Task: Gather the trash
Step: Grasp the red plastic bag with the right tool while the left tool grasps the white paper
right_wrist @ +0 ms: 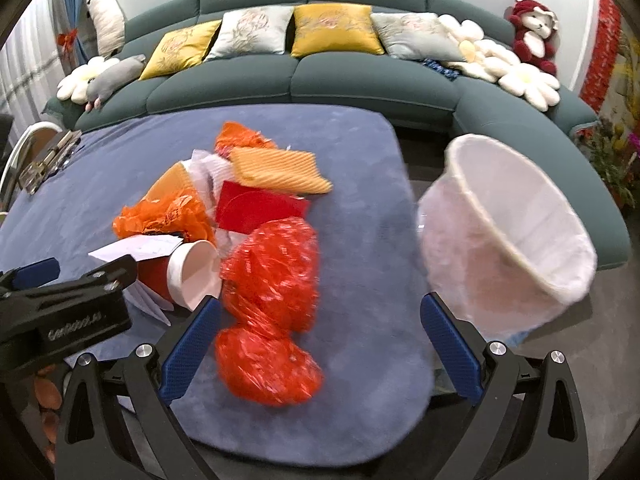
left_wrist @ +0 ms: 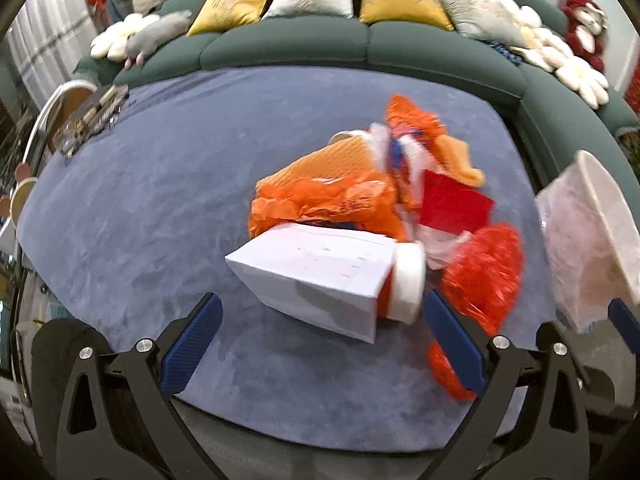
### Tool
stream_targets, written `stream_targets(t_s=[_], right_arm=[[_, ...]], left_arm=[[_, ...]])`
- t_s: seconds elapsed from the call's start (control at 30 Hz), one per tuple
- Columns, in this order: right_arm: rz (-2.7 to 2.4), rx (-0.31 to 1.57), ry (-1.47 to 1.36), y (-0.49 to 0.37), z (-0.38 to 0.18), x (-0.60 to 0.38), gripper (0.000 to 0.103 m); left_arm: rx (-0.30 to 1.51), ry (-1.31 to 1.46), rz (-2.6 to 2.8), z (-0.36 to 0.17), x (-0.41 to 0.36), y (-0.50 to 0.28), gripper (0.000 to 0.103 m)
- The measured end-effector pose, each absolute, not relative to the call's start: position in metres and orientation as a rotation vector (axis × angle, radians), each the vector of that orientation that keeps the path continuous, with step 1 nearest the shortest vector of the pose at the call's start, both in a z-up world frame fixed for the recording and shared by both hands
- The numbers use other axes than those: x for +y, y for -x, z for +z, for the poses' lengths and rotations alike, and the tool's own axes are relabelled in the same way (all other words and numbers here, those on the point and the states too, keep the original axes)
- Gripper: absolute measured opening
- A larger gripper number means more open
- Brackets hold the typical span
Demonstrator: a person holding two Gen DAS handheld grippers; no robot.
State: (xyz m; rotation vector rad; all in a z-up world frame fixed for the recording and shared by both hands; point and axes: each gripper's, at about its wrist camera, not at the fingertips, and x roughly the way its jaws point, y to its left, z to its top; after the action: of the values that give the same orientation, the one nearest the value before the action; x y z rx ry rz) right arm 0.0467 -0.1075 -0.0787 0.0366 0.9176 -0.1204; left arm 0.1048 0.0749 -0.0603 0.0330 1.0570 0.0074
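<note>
Both grippers' jaws spread; lined bin tilted beside table, red cup on its side.

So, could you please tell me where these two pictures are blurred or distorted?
Left wrist view: motion blur smears the trash pile, worst on the orange bag and the lined bin; the sofa bows from the fisheye. Right wrist view: the red bag and bin are smeared, the cushions sharper, and the corners are dark.

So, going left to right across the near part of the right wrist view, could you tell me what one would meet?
Left hand-held gripper → red paper cup → red plastic bag → white-lined bin.
</note>
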Motion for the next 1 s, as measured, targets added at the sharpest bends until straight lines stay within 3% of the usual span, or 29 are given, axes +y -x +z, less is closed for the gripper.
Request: stream_targets(t_s=[0.4,0.5,0.8,1.0], right_arm=[[-0.083,1.022,-0.029,-0.077,-0.126,-0.086,0.089],[-0.071,1.043,-0.022,-0.083,-0.135,-0.082,0.086],[-0.038,1.084,-0.035,-0.087,-0.152,-0.080,0.052],[-0.027,1.074,-0.075,-0.083,-0.148,-0.087,0.041]], left_arm=[[1.125,0.048,0.001,-0.095,0.096,-0.135,0.096],[1.120,0.069,-0.044,-0.095,0.098,-0.136,0.086],[1.116,0.101,-0.119,-0.088,0.098,-0.132,0.059],[1.113,0.094,-0.147,-0.086,0.101,-0.123,0.059]])
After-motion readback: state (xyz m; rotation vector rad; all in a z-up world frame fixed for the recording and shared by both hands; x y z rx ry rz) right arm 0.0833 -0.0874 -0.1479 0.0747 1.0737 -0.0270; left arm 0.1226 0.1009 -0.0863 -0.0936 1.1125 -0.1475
